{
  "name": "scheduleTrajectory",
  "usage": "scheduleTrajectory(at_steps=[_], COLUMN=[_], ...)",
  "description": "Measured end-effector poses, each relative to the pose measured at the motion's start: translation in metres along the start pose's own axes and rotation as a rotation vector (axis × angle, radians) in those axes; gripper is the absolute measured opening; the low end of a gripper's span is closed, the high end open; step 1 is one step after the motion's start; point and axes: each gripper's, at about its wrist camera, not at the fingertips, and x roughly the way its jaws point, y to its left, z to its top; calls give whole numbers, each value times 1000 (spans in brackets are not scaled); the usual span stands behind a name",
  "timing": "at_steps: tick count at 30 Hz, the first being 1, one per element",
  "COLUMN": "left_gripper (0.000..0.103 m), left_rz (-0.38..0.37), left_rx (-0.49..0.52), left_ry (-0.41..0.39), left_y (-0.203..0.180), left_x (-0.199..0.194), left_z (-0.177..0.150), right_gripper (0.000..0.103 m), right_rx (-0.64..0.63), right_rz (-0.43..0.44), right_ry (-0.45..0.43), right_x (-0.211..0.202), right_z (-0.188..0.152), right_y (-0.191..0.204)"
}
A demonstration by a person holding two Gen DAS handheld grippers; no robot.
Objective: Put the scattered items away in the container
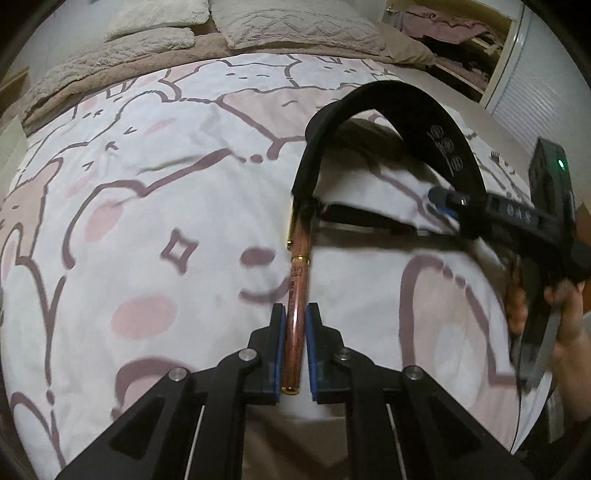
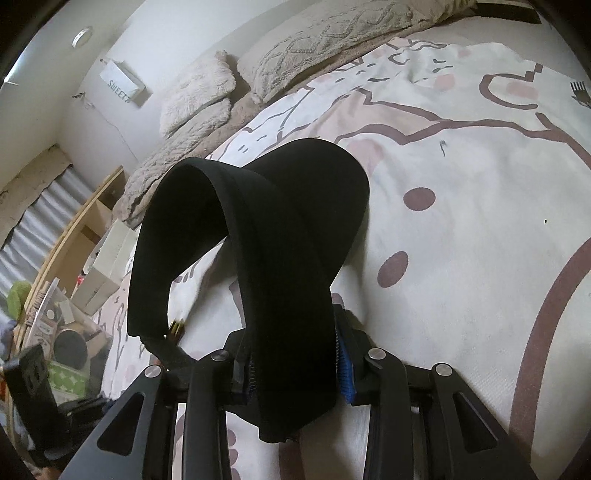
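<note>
My left gripper [image 1: 295,314] is shut on a reddish-brown pen with gold trim [image 1: 297,284]. The pen points forward, and its far end goes under the edge of a black fabric pouch [image 1: 391,125]. The pouch arches open above the bed. My right gripper [image 1: 448,201] comes in from the right and is shut on the pouch's edge. In the right wrist view the black pouch [image 2: 280,236] hangs between the right gripper's [image 2: 295,354] blue-padded fingers [image 2: 345,369] and hides most of them. The pen's gold tip [image 2: 176,326] shows at the pouch's opening.
A bed with a white and pink cartoon-print duvet [image 1: 166,206] lies under both grippers. Beige pillows [image 1: 295,22] lie at the head. An open shelf with clothes [image 1: 454,33] stands at the back right. Cluttered boxes and shelving [image 2: 74,280] stand beside the bed.
</note>
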Motion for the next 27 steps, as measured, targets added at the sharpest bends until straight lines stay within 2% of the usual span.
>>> scheduleTrajectory(at_steps=[5, 13, 14, 15, 16, 17, 22, 27], left_gripper=[11, 12, 12, 12, 12, 12, 12, 12], left_rz=[-2, 50, 58, 67, 77, 87, 112, 65], left_rx=[-13, -41, -34, -26, -16, -5, 29, -23], left_ry=[-5, -20, -23, -27, -31, -36, -56, -76], left_y=[10, 33, 35, 36, 37, 38, 38, 47], left_x=[-15, -43, -46, -47, -49, -51, -54, -54], left_z=[-25, -64, -68, -72, -75, -79, -94, -98], right_gripper=[35, 38, 44, 64, 90, 98, 101, 101], right_rx=[18, -43, -51, -61, -77, -94, -216, -361], right_rz=[24, -52, -67, -78, -101, -131, -252, -257], right_ry=[-5, -27, -41, -58, -82, -108, -225, -182], right_x=[0, -4, -7, -10, -16, -21, -45, -31], right_z=[-1, -4, -4, -4, -4, -4, -5, -9], right_y=[-4, 8, 11, 14, 18, 23, 52, 93])
